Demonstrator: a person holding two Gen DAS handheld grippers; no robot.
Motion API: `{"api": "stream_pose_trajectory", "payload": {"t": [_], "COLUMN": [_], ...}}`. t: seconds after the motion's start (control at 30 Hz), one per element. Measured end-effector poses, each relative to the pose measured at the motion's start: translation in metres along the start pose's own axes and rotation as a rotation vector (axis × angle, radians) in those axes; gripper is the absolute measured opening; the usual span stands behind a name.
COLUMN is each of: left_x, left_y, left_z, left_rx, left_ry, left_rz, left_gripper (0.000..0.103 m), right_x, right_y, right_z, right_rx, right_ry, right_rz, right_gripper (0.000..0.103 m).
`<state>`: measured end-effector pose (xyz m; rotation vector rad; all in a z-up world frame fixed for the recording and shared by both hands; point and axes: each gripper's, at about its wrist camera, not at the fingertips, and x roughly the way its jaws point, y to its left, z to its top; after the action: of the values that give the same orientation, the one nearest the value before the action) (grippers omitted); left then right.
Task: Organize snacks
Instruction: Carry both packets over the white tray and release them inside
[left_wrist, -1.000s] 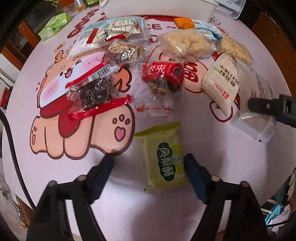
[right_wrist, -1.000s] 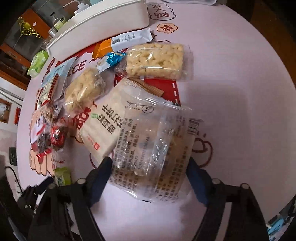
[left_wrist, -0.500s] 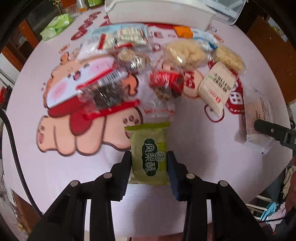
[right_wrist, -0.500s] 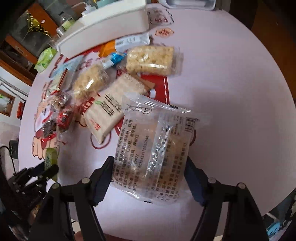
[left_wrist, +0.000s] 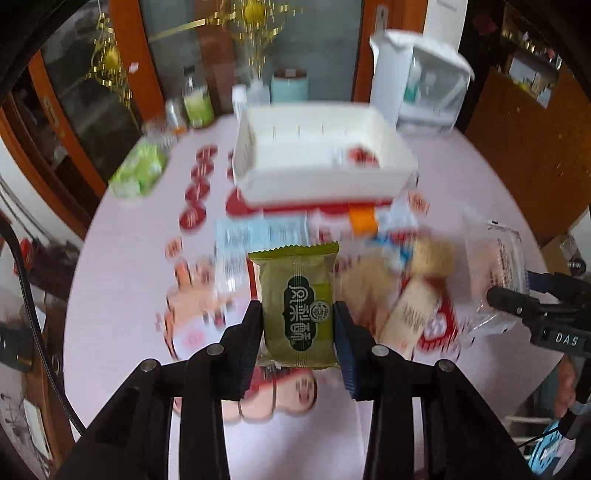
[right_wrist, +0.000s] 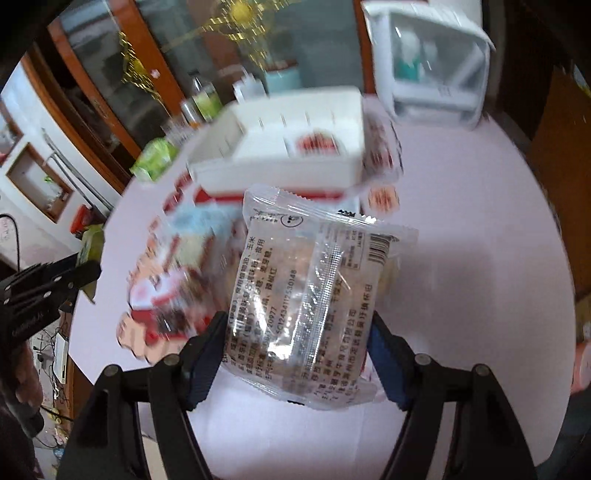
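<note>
Left tongs (left_wrist: 298, 325): closed on a green packet (left_wrist: 297, 306), pads pressing its two long sides. The packet is held clear of the bench (left_wrist: 122, 295), its crimped top edge pointing away from the camera, dark label facing up.

Right tongs (right_wrist: 297, 343): closed on a clear packet (right_wrist: 314, 295), one pad on each side of its lower half. The packet is raised above the bench; printed text and a barcode show on the upper face, with a pale snack visible through the wrapper. In the left wrist view the same packet (left_wrist: 495, 266) appears at the right edge, with the right tongs' dark fingers under it.

White bin (left_wrist: 317, 158): stands on the far side of the bench, open top, with one red-and-white item lying inside near its right end. It is well apart from both held packets.

Remaining snacks (left_wrist: 399, 280): a loose cluster lies on the bench between the bin and the tongs; blur prevents identifying them individually beyond an orange wrapper (left_wrist: 364, 218) just in front of the bin.

A green pack (left_wrist: 138, 173) lies near the bench's left rim. A white container (left_wrist: 421, 77) stands behind the bin.
</note>
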<state>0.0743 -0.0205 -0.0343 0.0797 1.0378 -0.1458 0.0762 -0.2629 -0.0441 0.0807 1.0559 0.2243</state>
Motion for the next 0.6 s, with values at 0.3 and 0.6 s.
{"api": "stream_pose_trajectory", "payload": {"t": [0.3, 0.6], "left_x": [-0.027, 0.002], "left_y": [0.008, 0.010], "left_z": [0.130, 0.240], "left_rx": [0.059, 0.070], "left_ry": [-0.151, -0.233], "left_rz": [0.038, 0.053], "left_gripper": [0.036, 0.036], "right_x": [-0.055, -0.012], "right_y": [0.012, 0.004], "right_z": [0.119, 0.212], "right_rx": [-0.087, -0.039], "right_ry": [-0.226, -0.298], "right_rz": [-0.073, -0.096], "right_gripper": [0.074, 0.074]}}
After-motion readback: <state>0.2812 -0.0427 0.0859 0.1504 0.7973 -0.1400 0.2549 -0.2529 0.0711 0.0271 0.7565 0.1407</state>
